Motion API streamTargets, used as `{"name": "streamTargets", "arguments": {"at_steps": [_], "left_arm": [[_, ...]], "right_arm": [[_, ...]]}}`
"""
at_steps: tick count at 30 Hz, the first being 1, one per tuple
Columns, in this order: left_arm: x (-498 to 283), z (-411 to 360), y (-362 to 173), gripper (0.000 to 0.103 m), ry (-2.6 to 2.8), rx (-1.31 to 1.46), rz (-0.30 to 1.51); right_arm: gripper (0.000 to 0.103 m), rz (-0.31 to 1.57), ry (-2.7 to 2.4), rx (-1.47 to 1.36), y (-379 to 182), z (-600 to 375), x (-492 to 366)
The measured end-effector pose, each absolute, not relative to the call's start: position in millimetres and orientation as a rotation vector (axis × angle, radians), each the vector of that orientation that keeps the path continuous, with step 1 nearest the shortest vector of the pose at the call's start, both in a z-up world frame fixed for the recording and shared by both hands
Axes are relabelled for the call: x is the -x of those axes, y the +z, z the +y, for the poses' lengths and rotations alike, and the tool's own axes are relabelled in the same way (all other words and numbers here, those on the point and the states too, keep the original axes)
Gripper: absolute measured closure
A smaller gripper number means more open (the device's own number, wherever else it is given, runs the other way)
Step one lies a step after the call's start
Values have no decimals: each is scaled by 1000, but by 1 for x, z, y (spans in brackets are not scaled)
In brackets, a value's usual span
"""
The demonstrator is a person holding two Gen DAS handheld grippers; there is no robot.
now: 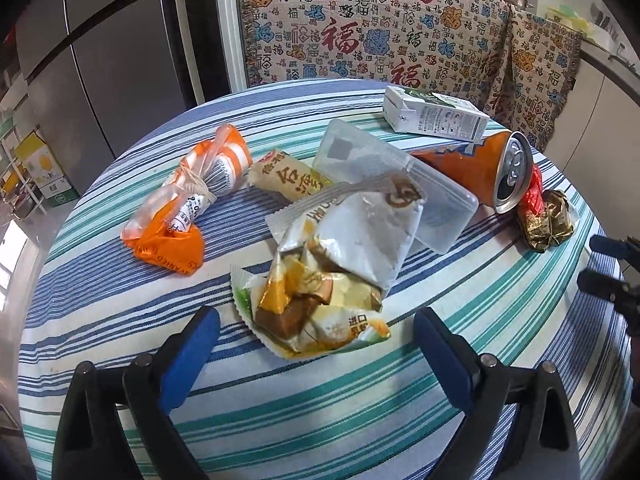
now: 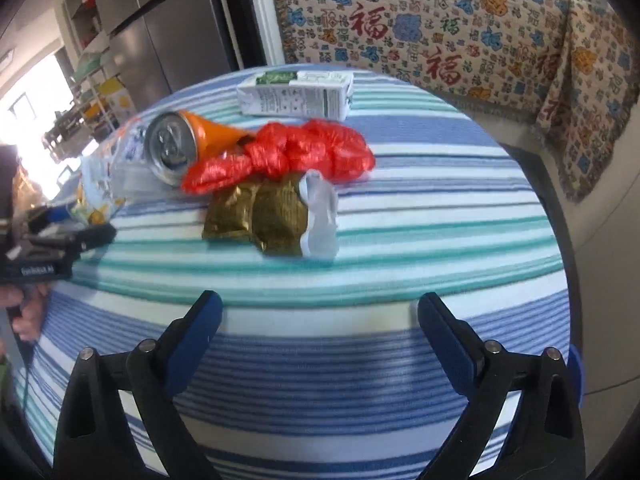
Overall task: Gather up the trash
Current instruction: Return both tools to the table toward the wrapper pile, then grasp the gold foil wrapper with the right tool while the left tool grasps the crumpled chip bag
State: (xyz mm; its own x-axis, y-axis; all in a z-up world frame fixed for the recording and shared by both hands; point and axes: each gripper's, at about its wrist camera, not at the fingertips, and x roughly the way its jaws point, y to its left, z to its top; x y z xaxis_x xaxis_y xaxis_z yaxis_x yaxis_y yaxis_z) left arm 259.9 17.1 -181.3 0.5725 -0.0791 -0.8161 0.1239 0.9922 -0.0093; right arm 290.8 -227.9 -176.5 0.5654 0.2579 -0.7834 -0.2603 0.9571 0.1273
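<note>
Trash lies on a round table with a striped cloth (image 1: 100, 312). My left gripper (image 1: 316, 320) is open, its fingers either side of a crumpled snack wrapper (image 1: 332, 276). Behind it lie a clear plastic box (image 1: 384, 164), an orange bag (image 1: 188, 200), a small snack pack (image 1: 288, 176), an orange can (image 1: 488, 168) on its side and a white carton (image 1: 432, 114). My right gripper (image 2: 320, 312) is open and empty, short of a gold foil wrapper (image 2: 260, 212) and a red plastic bag (image 2: 288, 152). The can (image 2: 180, 144) and carton (image 2: 296, 94) show there too.
A patterned cloth with red characters (image 1: 380, 28) hangs behind the table. A steel fridge (image 1: 112, 60) stands at the left, with shelves and boxes (image 1: 40, 168) by it. The table edge (image 2: 560, 248) drops off at the right. The other gripper shows at the left edge (image 2: 48, 248).
</note>
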Motion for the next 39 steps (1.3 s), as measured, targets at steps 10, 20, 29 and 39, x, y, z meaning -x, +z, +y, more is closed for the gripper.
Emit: {"name": "streamTargets", "arguments": {"at_steps": [10,20,29,39], "left_arm": [[-257,23,-175,5,-144,-20,919],[-247,16,-166,36,-155,-55,851],[-225,9,-164,58,-273,-2,934],[-186,-8,-160,39,-338,-32,955]], "right_arm": [[76,932,431,-24,-168,-207,-301],[43,1007,603,68,-169,-186,-243],[30,834,482,144,-159,-182,-279],[37,967,595,172,-164,-173,-242]]}}
